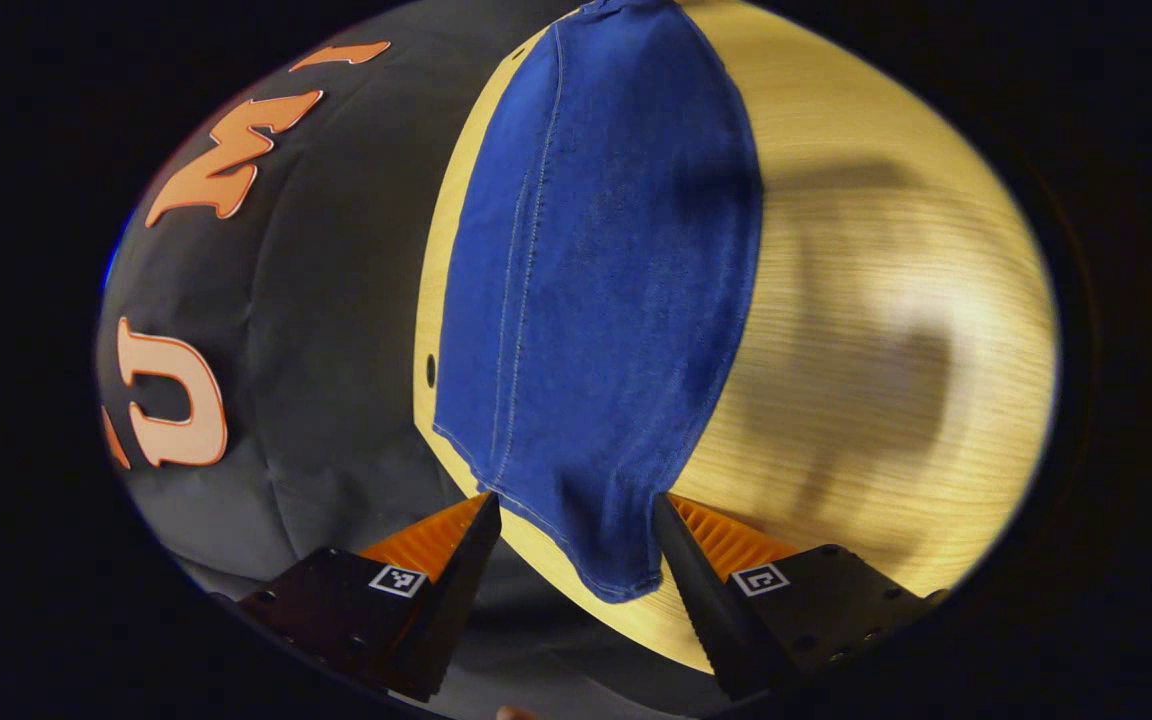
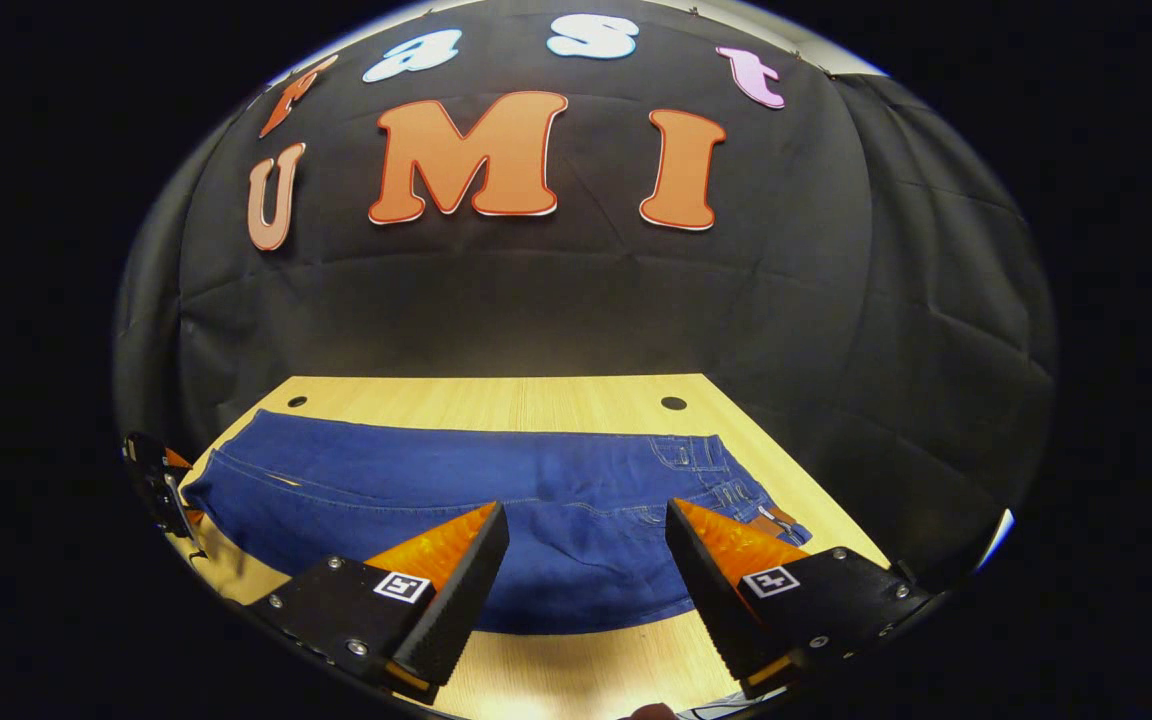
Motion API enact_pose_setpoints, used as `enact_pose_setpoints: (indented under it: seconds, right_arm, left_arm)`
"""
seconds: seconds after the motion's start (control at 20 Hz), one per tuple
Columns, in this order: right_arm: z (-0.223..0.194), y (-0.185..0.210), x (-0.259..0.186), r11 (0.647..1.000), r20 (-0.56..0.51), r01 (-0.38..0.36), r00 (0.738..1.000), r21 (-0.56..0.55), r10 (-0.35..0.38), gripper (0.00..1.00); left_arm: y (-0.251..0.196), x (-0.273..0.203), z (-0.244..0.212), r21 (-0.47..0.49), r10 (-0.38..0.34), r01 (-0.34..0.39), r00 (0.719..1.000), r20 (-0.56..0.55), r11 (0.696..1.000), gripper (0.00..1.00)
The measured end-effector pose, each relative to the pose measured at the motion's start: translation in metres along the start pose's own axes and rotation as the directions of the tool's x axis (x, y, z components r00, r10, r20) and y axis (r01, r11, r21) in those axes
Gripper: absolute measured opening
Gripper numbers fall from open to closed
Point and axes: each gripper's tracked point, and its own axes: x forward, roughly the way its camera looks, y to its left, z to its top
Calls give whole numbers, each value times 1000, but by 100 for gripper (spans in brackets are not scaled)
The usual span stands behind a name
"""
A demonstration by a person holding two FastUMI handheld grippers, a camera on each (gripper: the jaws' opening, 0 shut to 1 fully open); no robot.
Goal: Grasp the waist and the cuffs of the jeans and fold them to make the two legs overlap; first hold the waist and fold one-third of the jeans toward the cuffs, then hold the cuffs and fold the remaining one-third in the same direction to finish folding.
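Jeans (image 2: 496, 510) lie flat across the wooden table (image 2: 536, 395), legs already overlapped into one long strip, waist with belt loops toward the right end, cuffs toward the left. In the right gripper view the right tool (image 2: 586, 560) hangs spread wide above the near edge of the denim, gripping nothing. Over at the far left edge there, the left tool (image 2: 161, 485) sits by the cuffs. In the left gripper view the left tool (image 1: 576, 545) is spread too, its fingers either side of the cuff end (image 1: 606, 560), not pinching it
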Motion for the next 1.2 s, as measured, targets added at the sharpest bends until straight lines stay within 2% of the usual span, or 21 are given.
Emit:
enact_pose_setpoints:
  seconds: [0.1,0.2,0.25,0.35,0.4,0.45,0.6,0.7,0.8,0.9,1.0,1.15,1.2]
  right_arm:
    - [2,0,0,1000,-5,-9,1000,11,9,98]
    - [7,-7,3,1000,2,8,1000,11,-8,98]
    - [8,-11,5,1000,-2,13,1000,8,-13,100]
    - [11,-17,9,1000,-20,29,999,8,-29,98]
    - [16,-20,12,999,-22,33,999,3,-33,98]
    - [22,-23,14,999,-17,39,999,-11,-39,98]
    - [44,-46,15,993,36,81,996,-85,-78,98]
    - [52,-66,19,979,74,101,993,-178,-89,97]
    - [49,-85,23,946,101,111,991,-306,-84,96]
    - [41,-112,26,868,116,152,987,-472,-109,97]
    - [18,-142,27,764,99,170,985,-623,-139,97]
    - [-21,-173,31,552,55,120,990,-825,-133,97]
    - [-35,-176,35,462,37,88,992,-882,-118,98]
  left_arm:
    - [6,16,10,39,13,-14,1000,19,999,93]
    - [3,30,16,59,2,-4,1000,30,998,80]
    - [3,36,17,54,7,-9,999,38,998,63]
    - [-3,42,22,38,26,-28,999,48,999,29]
    - [-4,40,22,28,37,-38,999,37,999,18]
    - [-7,36,21,28,19,-19,1000,25,999,6]
    - [-12,36,18,-58,-58,58,998,-7,997,1]
    - [-4,24,22,-82,-57,55,998,-15,995,1]
    - [-7,32,22,-65,-63,61,998,-28,996,1]
    - [-10,31,22,-41,-71,69,997,-40,997,1]
    - [-11,32,20,-30,-70,69,997,-45,997,0]
    - [-12,31,21,-17,-74,73,996,-56,997,0]
    - [-12,32,21,-12,-73,73,996,-58,997,0]
